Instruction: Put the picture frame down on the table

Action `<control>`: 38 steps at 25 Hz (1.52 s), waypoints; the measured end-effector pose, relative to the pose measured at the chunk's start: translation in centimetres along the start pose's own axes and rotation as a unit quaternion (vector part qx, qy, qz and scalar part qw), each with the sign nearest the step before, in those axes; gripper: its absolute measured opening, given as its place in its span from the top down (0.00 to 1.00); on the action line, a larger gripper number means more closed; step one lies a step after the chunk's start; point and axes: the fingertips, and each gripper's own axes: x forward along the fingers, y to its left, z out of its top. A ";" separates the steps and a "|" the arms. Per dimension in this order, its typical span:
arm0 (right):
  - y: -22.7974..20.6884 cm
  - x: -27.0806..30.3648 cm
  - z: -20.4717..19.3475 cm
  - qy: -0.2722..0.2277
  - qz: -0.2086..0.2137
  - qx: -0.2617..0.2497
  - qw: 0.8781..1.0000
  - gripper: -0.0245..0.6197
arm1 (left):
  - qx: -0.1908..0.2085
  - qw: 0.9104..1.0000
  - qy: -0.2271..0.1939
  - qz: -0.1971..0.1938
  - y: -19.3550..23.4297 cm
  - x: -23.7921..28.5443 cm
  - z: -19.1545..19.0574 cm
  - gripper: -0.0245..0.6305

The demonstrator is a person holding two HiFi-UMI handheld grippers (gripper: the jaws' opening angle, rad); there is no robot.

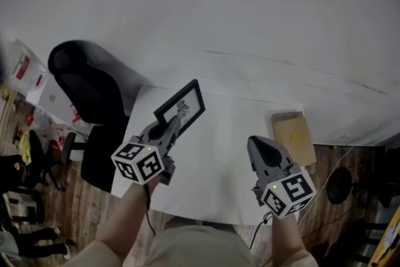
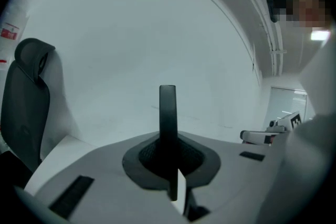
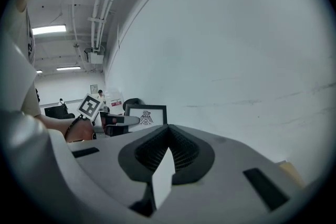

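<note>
A black picture frame (image 1: 182,107) with a white mat and a small dark drawing is gripped at its lower edge by my left gripper (image 1: 170,129), over the left part of the white table (image 1: 219,178). In the left gripper view the frame (image 2: 168,113) shows edge-on, a thin dark bar pinched between the shut jaws of that gripper (image 2: 168,150). From the right gripper view the frame (image 3: 147,115) stands upright, its bottom hidden, so I cannot tell whether it touches the table. My right gripper (image 1: 254,142) hovers to the right, shut and empty (image 3: 169,136).
A flat brown cardboard box (image 1: 294,138) lies at the table's right edge. A black office chair (image 1: 87,94) stands left of the table. A white wall (image 1: 250,9) rises behind. Wooden floor (image 1: 69,209) shows around the table.
</note>
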 end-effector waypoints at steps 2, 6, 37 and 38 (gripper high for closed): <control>-0.1 1.2 -0.3 0.003 -0.005 0.006 1.000 0.93 | -0.010 1.000 0.023 -0.004 1.8 1.6 -1.4 0.92; -0.1 3.5 -1.9 0.023 -0.010 0.022 0.999 0.93 | -0.040 0.997 0.064 -0.004 5.2 4.5 -4.3 0.92; 0.8 11.3 -13.4 0.159 0.030 0.082 0.983 0.93 | -0.325 0.927 0.178 0.059 17.5 14.6 -18.8 0.92; 1.1 11.4 -13.6 0.161 0.035 0.081 0.983 0.93 | -0.323 0.927 0.178 0.067 17.7 14.7 -18.8 0.92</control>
